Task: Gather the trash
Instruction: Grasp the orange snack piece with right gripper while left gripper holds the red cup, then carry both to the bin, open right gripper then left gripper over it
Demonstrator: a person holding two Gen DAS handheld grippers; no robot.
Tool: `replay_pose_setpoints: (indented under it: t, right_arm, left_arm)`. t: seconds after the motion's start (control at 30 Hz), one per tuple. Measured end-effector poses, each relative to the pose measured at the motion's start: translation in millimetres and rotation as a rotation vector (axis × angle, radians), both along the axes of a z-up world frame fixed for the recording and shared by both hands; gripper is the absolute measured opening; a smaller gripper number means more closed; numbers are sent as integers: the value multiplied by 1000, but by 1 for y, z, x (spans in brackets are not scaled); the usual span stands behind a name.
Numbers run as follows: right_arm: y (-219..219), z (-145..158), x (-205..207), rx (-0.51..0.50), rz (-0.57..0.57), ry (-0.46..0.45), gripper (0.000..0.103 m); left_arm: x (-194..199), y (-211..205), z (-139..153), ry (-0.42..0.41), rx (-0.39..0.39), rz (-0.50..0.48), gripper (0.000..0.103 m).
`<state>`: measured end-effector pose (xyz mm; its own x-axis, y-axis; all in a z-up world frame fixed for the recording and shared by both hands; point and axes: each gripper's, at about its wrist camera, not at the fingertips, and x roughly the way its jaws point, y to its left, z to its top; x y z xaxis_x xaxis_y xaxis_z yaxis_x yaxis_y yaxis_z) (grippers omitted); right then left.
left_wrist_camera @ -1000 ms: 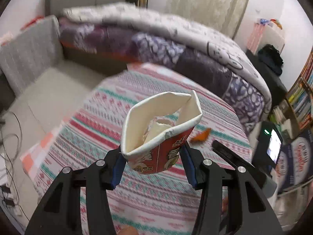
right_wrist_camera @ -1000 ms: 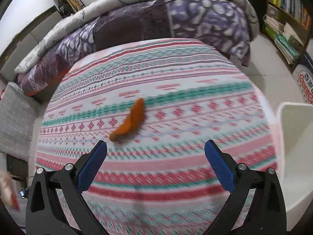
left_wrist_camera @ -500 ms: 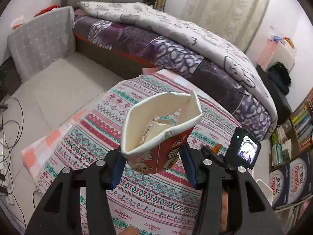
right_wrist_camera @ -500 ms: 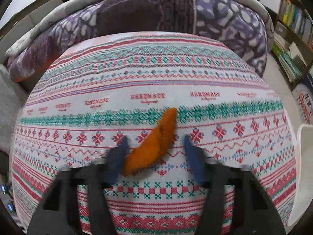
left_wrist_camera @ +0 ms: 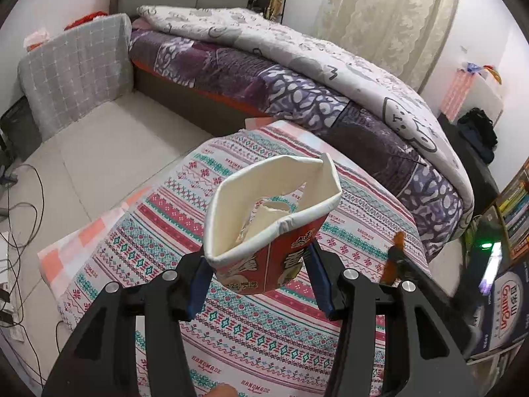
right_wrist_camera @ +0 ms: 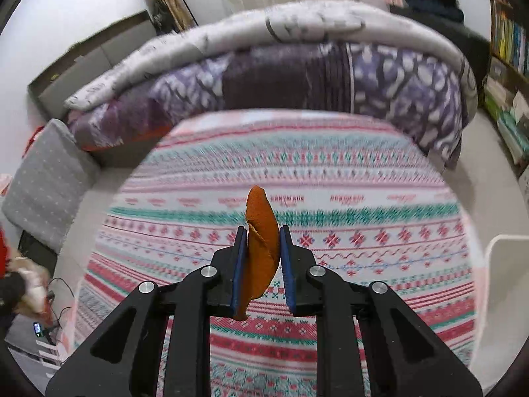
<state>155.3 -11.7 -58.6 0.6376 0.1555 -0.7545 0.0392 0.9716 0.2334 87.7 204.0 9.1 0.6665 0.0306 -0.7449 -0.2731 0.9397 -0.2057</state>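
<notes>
A squashed red and white paper noodle cup with crumpled scraps inside sits between the blue pads of my left gripper, which is shut on it above the patterned tablecloth. In the right wrist view my right gripper is shut on an orange peel, lifted clear of the patterned cloth. The same peel and the black right gripper show at the right edge of the left wrist view. The cup appears blurred at the far left of the right wrist view.
A bed with a purple and grey quilt stands behind the table. A grey cushion leans at the left, with cables on the floor. Bookshelves and a white bin rim lie to the right.
My right gripper came down around the orange peel on the cloth, shut on it and lifted it. My left gripper kept hold of the cup and shifted slightly.
</notes>
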Motion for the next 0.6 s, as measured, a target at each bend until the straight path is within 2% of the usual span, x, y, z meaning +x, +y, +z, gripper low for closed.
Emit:
replay_pose_setpoints:
  t: [0.1,0.27,0.6]
  right_arm:
    - [-5,19,-15,9,1,-35,19]
    - [-17,39,-40,10,-6,-71,19]
    - [-55,53,-81,-4,-58,-119,19]
  left_arm:
    - [-4,-9,4,-22,34,-8,51]
    - [-7,-15,7,-44,41,-7,51]
    - [-15,-39,7,-64,80,-36,51]
